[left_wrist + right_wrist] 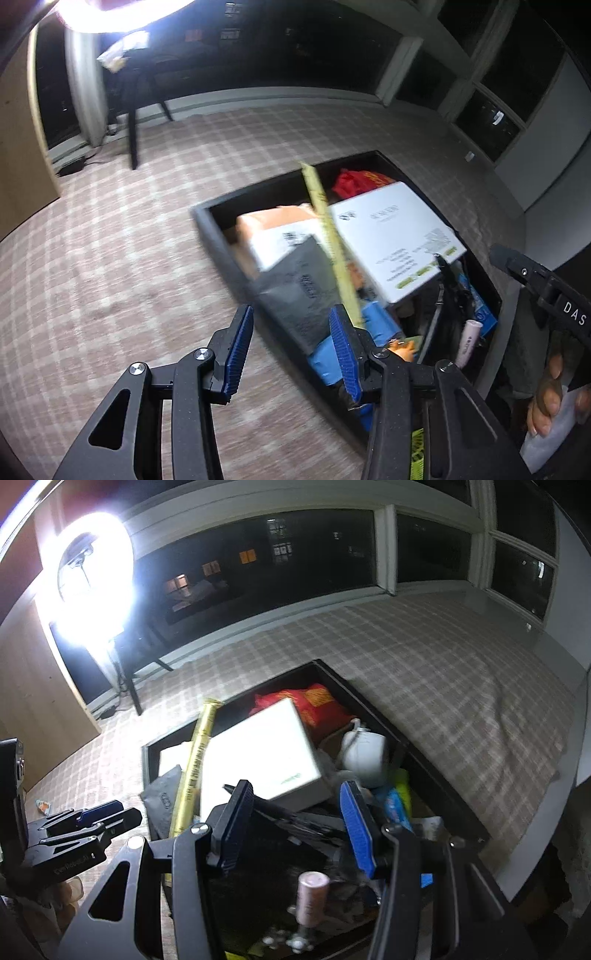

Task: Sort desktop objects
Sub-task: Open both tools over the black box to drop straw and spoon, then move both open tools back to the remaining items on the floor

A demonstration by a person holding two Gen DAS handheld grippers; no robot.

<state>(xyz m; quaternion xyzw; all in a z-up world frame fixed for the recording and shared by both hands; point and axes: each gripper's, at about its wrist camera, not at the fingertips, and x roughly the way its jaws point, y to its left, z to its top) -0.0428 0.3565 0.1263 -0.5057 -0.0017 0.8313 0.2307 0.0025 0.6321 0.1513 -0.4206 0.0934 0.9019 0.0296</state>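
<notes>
A black open box [221,243] sits on the checked cloth, full of mixed items. Inside lie a white carton [391,236], a grey pouch [295,291], a red bag [354,181] and a pink tube [469,339]. A long yellow stick [328,236] leans across the box. My left gripper [291,354] is open and empty above the box's near left wall. My right gripper [295,827] is open and empty over the box [147,753], above the white carton [258,760], a black pen [280,812] and the pink tube [312,897]. The yellow stick [195,760] stands to its left.
A checked cloth [443,686] covers the surface around the box. A white rounded object [365,753] and the red bag [314,701] lie at the box's far end. A bright ring light [92,576] on a stand is at the back left. Dark windows run along the far wall.
</notes>
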